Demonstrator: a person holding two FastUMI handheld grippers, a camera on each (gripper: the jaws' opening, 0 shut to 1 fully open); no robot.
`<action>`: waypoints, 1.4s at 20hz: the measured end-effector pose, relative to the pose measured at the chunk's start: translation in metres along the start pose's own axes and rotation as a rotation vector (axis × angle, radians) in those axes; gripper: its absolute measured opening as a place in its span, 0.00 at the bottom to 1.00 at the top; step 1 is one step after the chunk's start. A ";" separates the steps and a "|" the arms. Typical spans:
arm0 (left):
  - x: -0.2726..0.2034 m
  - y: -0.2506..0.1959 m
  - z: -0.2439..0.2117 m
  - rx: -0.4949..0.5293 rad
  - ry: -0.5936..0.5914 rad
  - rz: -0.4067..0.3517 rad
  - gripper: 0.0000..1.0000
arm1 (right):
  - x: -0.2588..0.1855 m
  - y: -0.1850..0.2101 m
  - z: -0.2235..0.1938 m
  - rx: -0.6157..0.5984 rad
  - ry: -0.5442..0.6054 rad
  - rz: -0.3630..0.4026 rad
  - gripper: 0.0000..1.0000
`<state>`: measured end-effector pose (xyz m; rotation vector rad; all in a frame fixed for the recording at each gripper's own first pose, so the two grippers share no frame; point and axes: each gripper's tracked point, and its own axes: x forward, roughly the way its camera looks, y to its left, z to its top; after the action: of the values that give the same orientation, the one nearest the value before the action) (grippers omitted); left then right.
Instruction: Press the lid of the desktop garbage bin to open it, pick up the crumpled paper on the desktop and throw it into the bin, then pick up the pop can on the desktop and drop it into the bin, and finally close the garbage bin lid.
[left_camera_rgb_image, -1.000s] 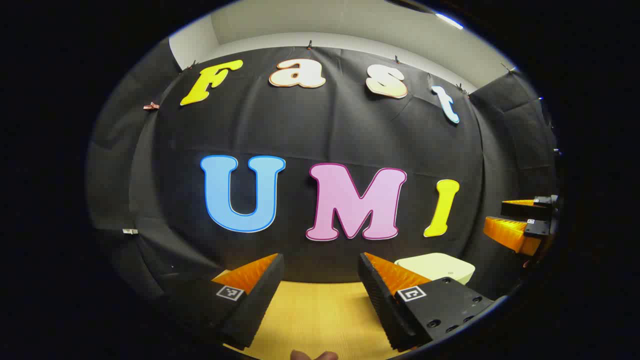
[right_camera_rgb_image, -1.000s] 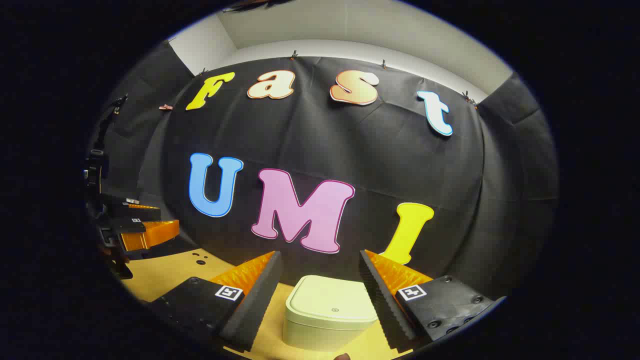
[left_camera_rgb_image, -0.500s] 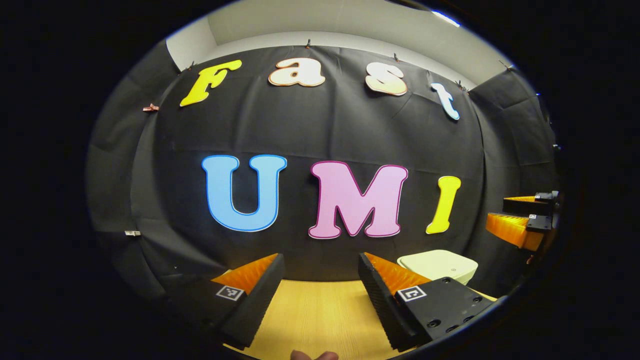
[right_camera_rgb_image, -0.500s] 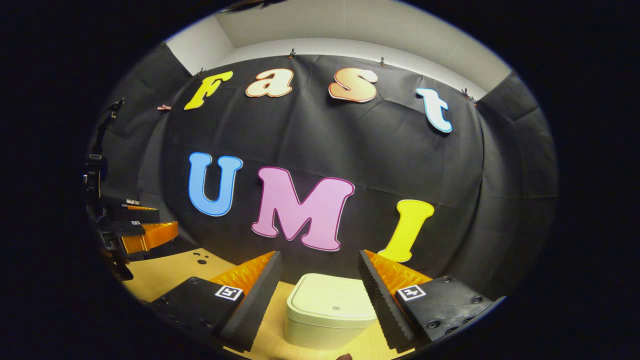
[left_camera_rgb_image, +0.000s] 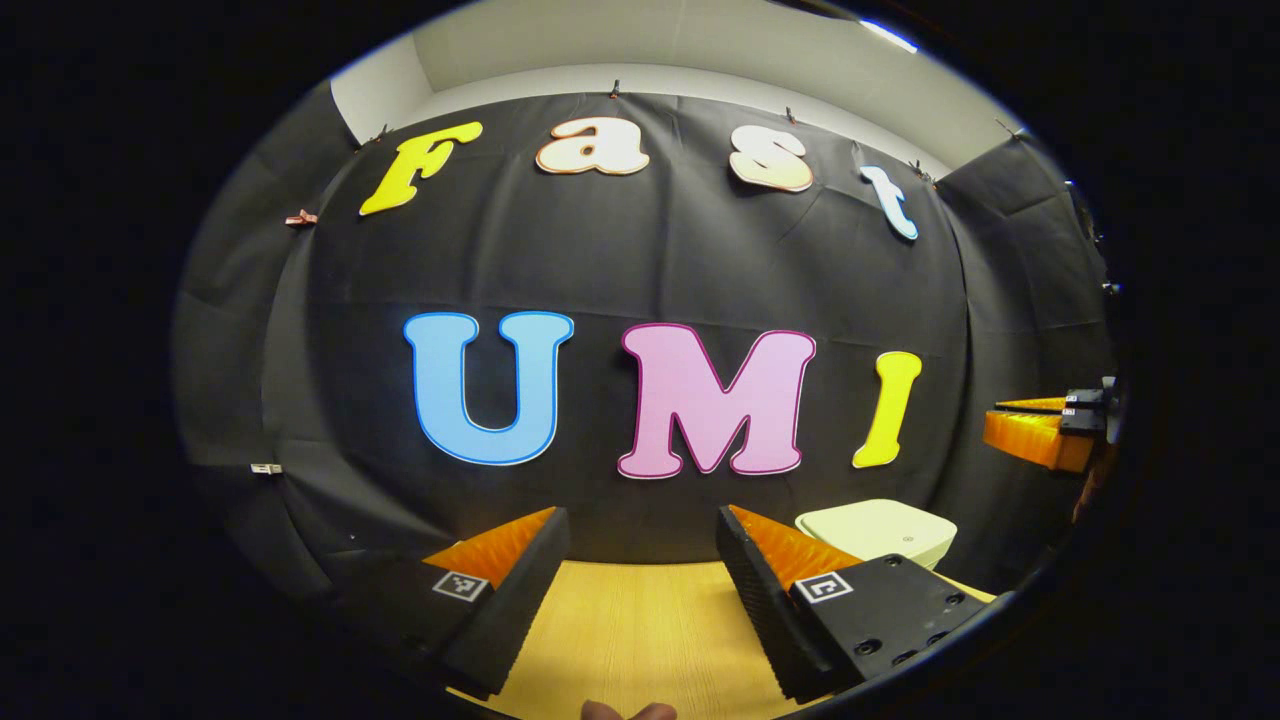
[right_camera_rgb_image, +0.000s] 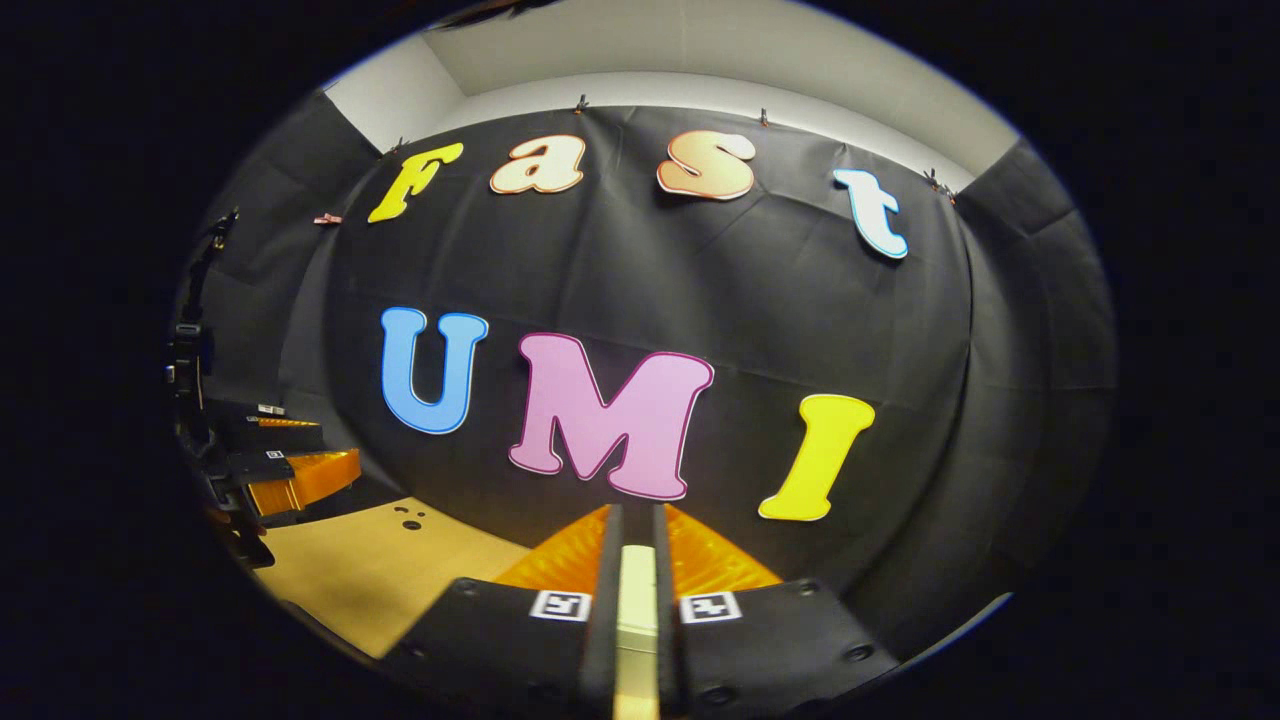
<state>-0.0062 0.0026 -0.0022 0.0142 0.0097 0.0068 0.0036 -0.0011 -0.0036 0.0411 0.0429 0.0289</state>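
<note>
The pale desktop bin (left_camera_rgb_image: 880, 530), lid down, stands on the wooden table at the lower right of the left gripper view, behind my left gripper's right finger. My left gripper (left_camera_rgb_image: 640, 540) is open above bare table, nothing between its fingers. In the right gripper view my right gripper (right_camera_rgb_image: 636, 545) has its fingers drawn almost together; a thin strip of the bin (right_camera_rgb_image: 636, 610) shows through the slit between them. Farther off, the right gripper (left_camera_rgb_image: 1040, 432) appears at the right edge of the left gripper view, fingers together. The left gripper (right_camera_rgb_image: 300, 452) sits open at the far left of the right gripper view.
The wooden table (left_camera_rgb_image: 630, 620) runs up to the black cloth wall close behind the bin. A few small dark holes (right_camera_rgb_image: 408, 516) mark the table (right_camera_rgb_image: 370, 570) near the left gripper. A fingertip (left_camera_rgb_image: 625, 710) shows at the bottom edge.
My right gripper has gone from wide open to nearly closed, now hiding most of the bin in its own view. The left gripper has stayed put and open.
</note>
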 end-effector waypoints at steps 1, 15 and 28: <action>0.000 -0.001 0.000 -0.002 0.000 -0.002 0.96 | 0.004 0.000 -0.002 0.012 0.009 0.019 0.20; -0.005 0.004 -0.007 0.009 0.011 0.016 0.96 | 0.071 -0.049 -0.105 0.146 0.410 0.088 0.05; -0.006 0.009 -0.015 0.021 0.040 0.036 0.95 | 0.095 -0.043 -0.178 0.121 0.566 0.102 0.05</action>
<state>-0.0124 0.0119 -0.0168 0.0349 0.0494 0.0425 0.0920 -0.0340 -0.1869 0.1551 0.6091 0.1397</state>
